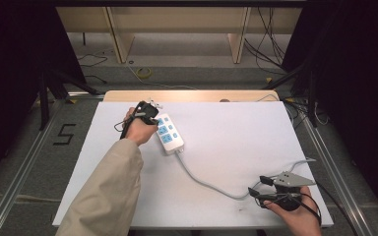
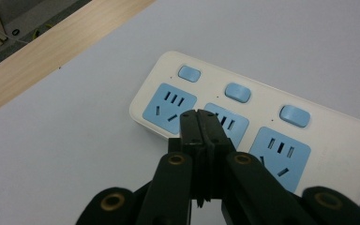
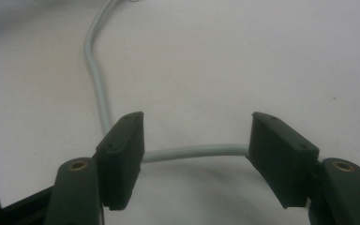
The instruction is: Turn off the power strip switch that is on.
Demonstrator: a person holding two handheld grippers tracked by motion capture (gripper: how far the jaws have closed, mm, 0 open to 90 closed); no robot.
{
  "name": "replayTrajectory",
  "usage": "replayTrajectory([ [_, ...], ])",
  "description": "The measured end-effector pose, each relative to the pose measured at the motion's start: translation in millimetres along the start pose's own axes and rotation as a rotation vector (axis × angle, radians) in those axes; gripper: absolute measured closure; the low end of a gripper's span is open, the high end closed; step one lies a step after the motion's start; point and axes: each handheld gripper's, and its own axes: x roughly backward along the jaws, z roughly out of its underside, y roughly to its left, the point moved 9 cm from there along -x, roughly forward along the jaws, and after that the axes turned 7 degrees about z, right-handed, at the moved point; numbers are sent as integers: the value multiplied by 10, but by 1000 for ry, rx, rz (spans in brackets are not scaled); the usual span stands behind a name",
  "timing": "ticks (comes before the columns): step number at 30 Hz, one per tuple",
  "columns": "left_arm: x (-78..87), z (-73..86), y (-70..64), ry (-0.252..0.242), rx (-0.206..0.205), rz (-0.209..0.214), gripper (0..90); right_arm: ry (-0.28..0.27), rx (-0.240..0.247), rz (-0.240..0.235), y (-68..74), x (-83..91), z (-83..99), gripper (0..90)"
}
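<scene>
A white power strip [image 1: 170, 133] with three blue sockets and three blue switches lies on the white table top [image 1: 236, 128]. My left gripper [image 1: 152, 117] is at the strip's far end. In the left gripper view its jaws are shut with nothing between them, tips [image 2: 199, 117] just over the middle socket of the strip [image 2: 337, 131]. The strip's grey cable [image 1: 202, 181] curves toward the front right. There my right gripper [image 1: 257, 186] stands open, low over the table. The cable [image 3: 192, 152] runs across the gap between the jaws of that gripper [image 3: 197, 126], not pinched.
A wooden edge [image 1: 187, 95] borders the table's far side. Beyond it are the floor, wooden shelf legs [image 1: 120, 46] and loose cables [image 1: 270, 44]. A "5" mark [image 1: 64, 133] lies on the floor at the left.
</scene>
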Motion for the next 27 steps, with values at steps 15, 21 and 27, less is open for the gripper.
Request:
replayTrajectory([
  [15,-99,-63,53,8,18,-3,900,-1,-2,3,-11,14,15,367],
  [21,-121,-62,75,11,11,-8,900,3,-5,6,-15,25,28,367],
  [27,-172,-68,67,19,5,-11,900,-1,-8,8,-15,33,27,367],
])
